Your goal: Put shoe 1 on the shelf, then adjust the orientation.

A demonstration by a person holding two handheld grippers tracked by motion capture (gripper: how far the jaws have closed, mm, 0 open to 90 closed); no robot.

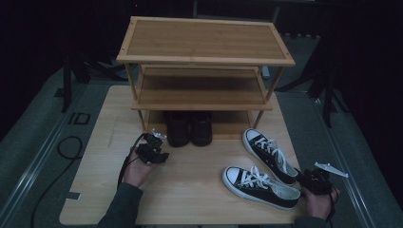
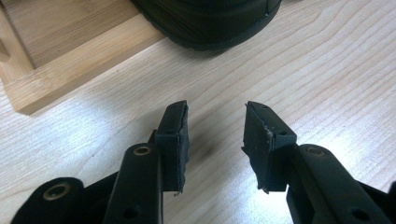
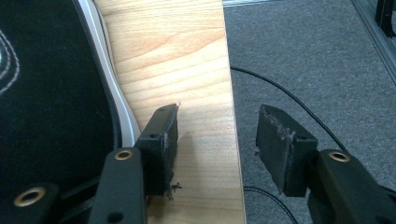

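Black shoes [image 1: 189,128] sit under rack [image 1: 204,54]; left gripper [image 1: 153,153] at their 8 o'clock, jaws apart, empty; right gripper [image 1: 317,180] likewise, beside sneakers [image 1: 261,166]

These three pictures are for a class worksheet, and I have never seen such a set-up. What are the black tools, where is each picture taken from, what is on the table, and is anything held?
A person holds a hand-operated claw in each hand: the left claw and the right claw. The high view looks down from above the person's side. The two gripper views come from cameras riding on the claws, looking along their black jaws.

On the wooden table stands a three-tier bamboo shoe rack. A pair of dark shoes sits at its bottom level. Two black-and-white lace-up sneakers lie on the table near the right claw.

Both claws are open and hold nothing.
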